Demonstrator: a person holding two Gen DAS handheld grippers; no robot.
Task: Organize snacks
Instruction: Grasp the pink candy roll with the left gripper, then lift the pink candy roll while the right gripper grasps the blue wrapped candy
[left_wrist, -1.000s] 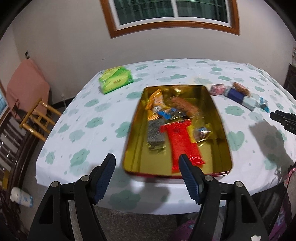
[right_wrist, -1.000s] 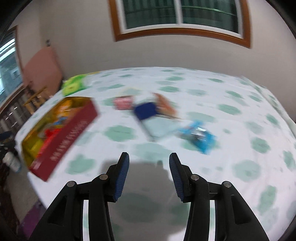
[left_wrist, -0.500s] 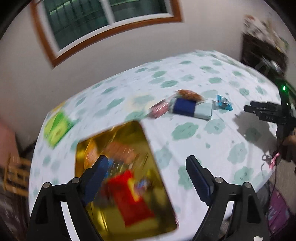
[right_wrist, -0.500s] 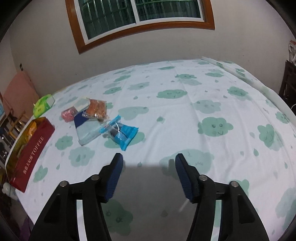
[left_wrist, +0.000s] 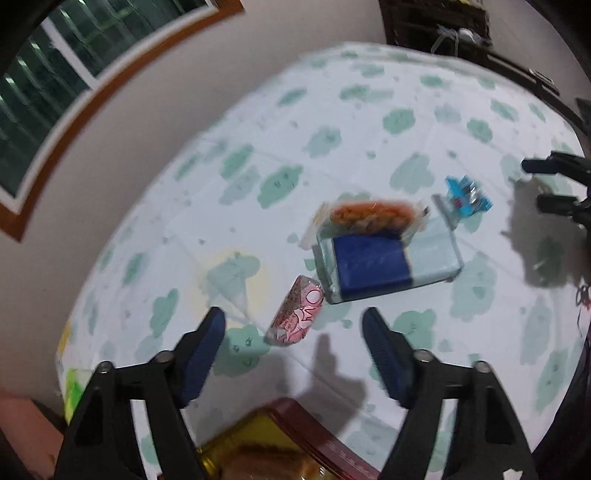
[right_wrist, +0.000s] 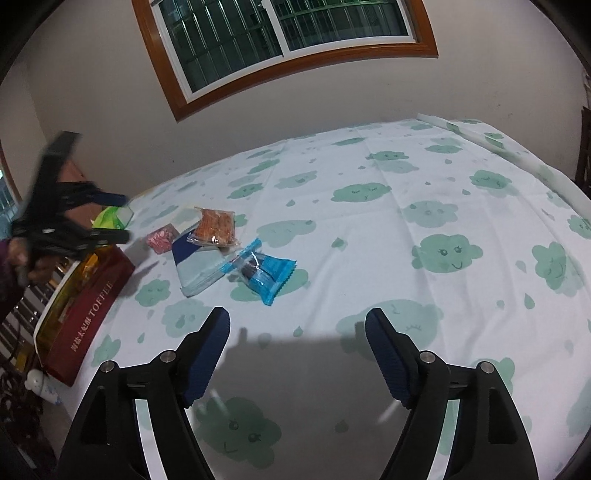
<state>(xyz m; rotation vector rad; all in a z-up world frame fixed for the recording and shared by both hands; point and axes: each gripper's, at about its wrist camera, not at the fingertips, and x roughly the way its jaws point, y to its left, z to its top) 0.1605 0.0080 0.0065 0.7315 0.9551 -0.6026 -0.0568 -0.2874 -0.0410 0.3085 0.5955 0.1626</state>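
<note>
1. My left fingers (left_wrist: 293, 349) are spread with nothing between the pads; they have just been closing somewhat. They point steeply down at the tabletop (left_wrist: 369, 122), which wears a white cloth printed with green clouds.
2. Just beyond my left fingertips lies a small pink snack packet (left_wrist: 298, 316), tilted, flat on the cloth and not touched by either pad.
3. Beside the pink packet, touching or nearly touching its far end, is a flat pack in dark blue and pale blue (left_wrist: 384, 264). An orange-brown snack in clear wrap (left_wrist: 371, 215) rests partly on that pack's far edge.
4. A bright blue wrapper (left_wrist: 466, 195) lies near the pale end of the flat pack, toward my right fingers, which show at the right edge of the left wrist view.
5. The red toffee tin (left_wrist: 291, 439) with its gold inside sits at the near edge of the left wrist view, under my left gripper; what it holds is blurred.
6. My right fingers (right_wrist: 297, 354) are also spread and empty, having just been opening. They hover over bare cloth, well apart from the snack cluster.
7. From the right wrist, the blue wrapper (right_wrist: 264, 271) is the snack nearest my right fingers, and a green pack (right_wrist: 112, 218) lies behind the cluster.
</note>
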